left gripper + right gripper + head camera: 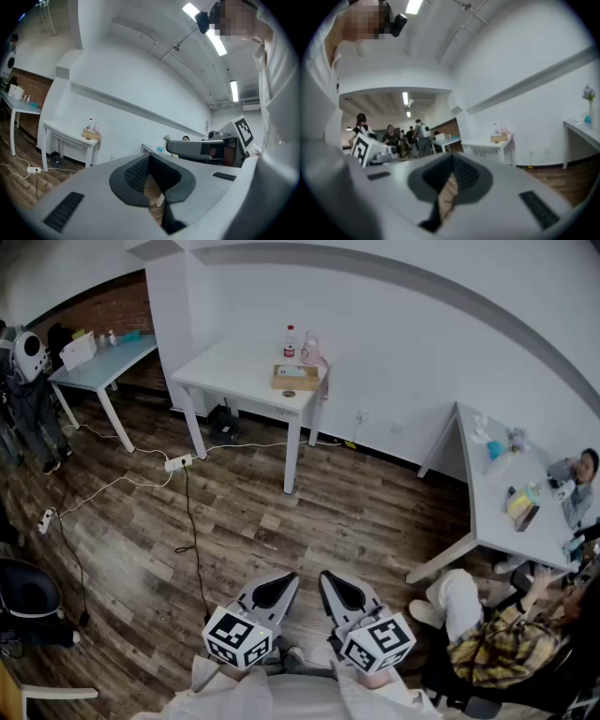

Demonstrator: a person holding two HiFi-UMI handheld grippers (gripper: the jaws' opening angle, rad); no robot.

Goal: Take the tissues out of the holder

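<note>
Grey and side by side, the left gripper (289, 581) and right gripper (330, 581) sat lowest in the head view, about level above a floor (309, 512) of dark wood planks. Each gripper's own view showed its jaws closed, the pads together with only a thin slit of floor showing through. Nothing was gripped between them.

At 3 o'clock from the grippers a person (497, 643) in a checked shirt sat low on the floor side of the room. Farther out, at 10 o'clock, a power strip (178, 463) lay on the planks. A black cable (190, 521) ran from it back toward the grippers.

At 12 o'clock, well apart from both grippers, a white table (234, 371) stood against the wall. The holder (295, 377), a light wooden box, rested on the table's right end near the front edge. What it held was too small to tell. Two bottles (290, 341) stood just behind the holder.

A second table (487, 493) stood at 2 o'clock, and a third (98, 367) stood farthest off at 10 o'clock.
</note>
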